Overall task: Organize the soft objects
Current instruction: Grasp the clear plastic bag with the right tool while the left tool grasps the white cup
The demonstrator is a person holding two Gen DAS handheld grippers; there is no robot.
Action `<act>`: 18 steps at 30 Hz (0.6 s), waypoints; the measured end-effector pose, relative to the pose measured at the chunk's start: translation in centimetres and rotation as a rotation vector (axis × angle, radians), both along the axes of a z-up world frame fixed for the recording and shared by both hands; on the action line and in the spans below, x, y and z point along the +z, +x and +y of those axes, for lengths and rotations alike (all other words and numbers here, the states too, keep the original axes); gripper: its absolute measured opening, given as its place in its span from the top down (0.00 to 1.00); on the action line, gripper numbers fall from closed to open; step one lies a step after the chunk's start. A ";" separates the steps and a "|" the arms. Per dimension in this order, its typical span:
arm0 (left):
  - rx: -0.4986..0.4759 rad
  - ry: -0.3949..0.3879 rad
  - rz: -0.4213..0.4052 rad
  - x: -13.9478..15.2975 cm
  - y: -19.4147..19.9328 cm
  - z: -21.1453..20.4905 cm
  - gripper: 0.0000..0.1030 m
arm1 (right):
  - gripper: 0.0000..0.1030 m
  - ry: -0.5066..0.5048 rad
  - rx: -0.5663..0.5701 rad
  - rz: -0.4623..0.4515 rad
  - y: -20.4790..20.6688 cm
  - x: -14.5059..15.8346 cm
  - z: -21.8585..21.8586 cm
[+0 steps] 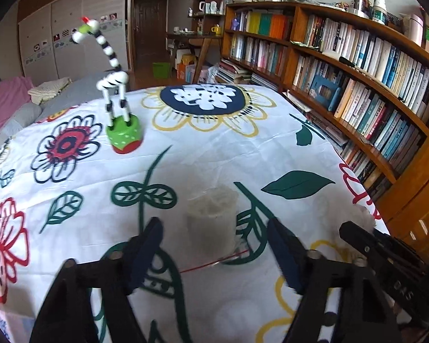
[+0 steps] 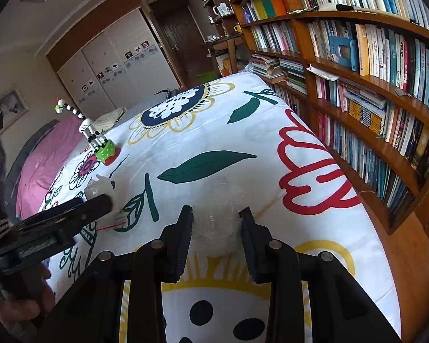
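clear crinkly cup (image 2: pixel 214 217) between right tongs (image 2: pixel 216 238), floral cloth (image 2: pixel 243 131)

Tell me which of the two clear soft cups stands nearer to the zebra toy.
The cup in front of the left gripper is nearer the zebra toy. The other cup lies between the right gripper's fingers, farther away.

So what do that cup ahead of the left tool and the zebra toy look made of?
Cup: probably thin clear plastic, since the cloth's print shows through it; the whitish filling is unclear. Zebra toy: likely painted wood, given its glossy beaded segments and solid base.
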State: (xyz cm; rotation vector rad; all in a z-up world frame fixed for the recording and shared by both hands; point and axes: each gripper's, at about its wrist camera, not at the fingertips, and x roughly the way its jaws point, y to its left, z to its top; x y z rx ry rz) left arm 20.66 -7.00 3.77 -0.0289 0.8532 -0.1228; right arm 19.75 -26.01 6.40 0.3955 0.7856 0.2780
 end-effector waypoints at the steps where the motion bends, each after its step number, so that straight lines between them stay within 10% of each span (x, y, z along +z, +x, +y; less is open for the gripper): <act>1: -0.007 -0.003 0.006 -0.1 0.2 -0.1 0.40 | 0.67 0.001 0.000 -0.002 0.0 0.0 0.0; 5: -0.012 -0.002 0.023 -0.6 0.7 -0.2 0.62 | 0.67 0.004 0.001 -0.003 0.0 0.0 -0.1; 18: -0.022 0.001 -0.039 1.1 -2.2 0.3 0.63 | 0.67 0.011 0.000 -0.022 -0.2 0.4 -0.1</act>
